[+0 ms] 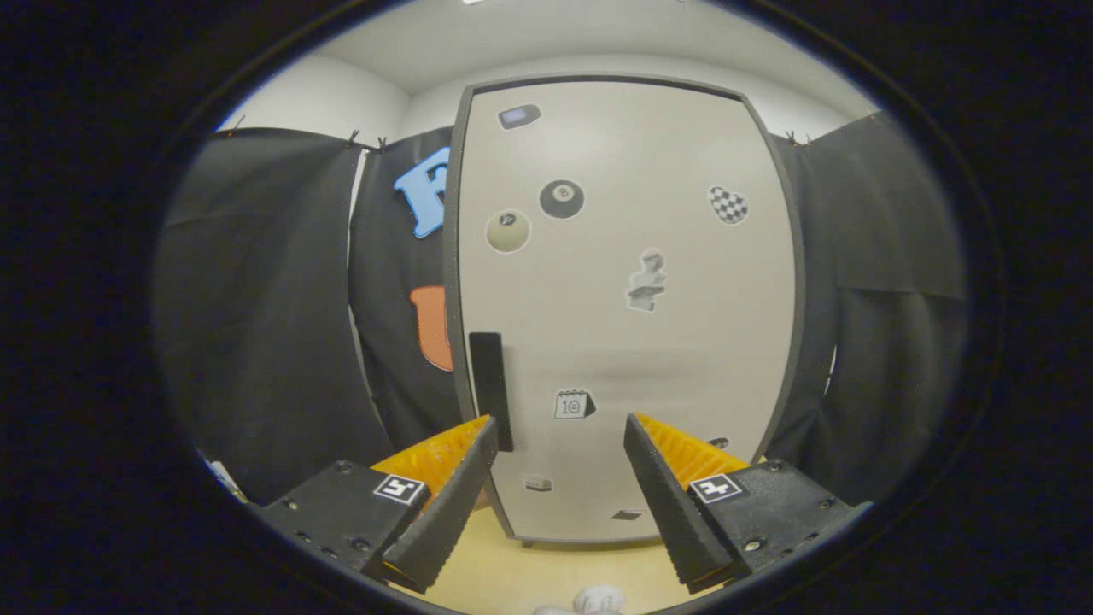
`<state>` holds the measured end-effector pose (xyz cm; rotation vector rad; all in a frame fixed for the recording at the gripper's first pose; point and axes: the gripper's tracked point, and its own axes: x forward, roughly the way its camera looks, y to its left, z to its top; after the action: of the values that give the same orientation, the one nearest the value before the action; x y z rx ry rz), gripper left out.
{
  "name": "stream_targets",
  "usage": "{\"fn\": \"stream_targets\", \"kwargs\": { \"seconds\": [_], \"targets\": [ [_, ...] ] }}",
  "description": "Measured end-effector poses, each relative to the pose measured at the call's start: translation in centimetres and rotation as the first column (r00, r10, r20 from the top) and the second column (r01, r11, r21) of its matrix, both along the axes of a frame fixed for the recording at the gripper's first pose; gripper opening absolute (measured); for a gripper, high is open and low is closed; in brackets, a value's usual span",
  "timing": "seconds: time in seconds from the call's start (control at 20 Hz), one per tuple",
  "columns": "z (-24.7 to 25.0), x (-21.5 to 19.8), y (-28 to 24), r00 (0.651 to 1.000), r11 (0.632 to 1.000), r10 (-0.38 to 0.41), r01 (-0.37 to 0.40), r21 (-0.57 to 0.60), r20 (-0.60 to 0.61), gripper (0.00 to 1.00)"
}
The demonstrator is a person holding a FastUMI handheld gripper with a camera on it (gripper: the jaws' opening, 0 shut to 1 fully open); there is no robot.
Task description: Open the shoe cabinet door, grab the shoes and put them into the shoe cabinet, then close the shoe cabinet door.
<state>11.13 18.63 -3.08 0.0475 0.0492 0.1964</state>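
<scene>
The shoe cabinet [628, 307] stands straight ahead, its pale grey door shut inside a dark frame and dotted with several stickers. A black vertical handle [490, 389] runs along the door's left edge, just above my left fingertip. My gripper [559, 427] is open, fingers spread wide with nothing between them, a short way off the door's lower part. A white shoe [589, 602] peeks in low between the fingers, on the floor close below me; most of it is hidden.
Black cloth walls [273, 316] hang on both sides of the cabinet, the left one close to the handle side. The light wooden floor [555, 572] runs from the cabinet's base toward me.
</scene>
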Motion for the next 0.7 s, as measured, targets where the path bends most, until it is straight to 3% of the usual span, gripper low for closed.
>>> {"fn": "stream_targets", "kwargs": {
  "seconds": [0.5, 0.6, 0.7],
  "targets": [
    [-1.4, 8.1, 5.3, 0.999, 0.999, -0.011, 0.013, 0.044, -0.047, 0.98],
    [-1.7, 8.8, 5.8, 0.999, 0.999, -0.009, 0.012, 0.049, -0.050, 0.90],
    [-1.8, 9.4, 5.9, 0.998, 0.999, -0.024, 0.026, 0.044, -0.049, 0.75]
  ]
}}
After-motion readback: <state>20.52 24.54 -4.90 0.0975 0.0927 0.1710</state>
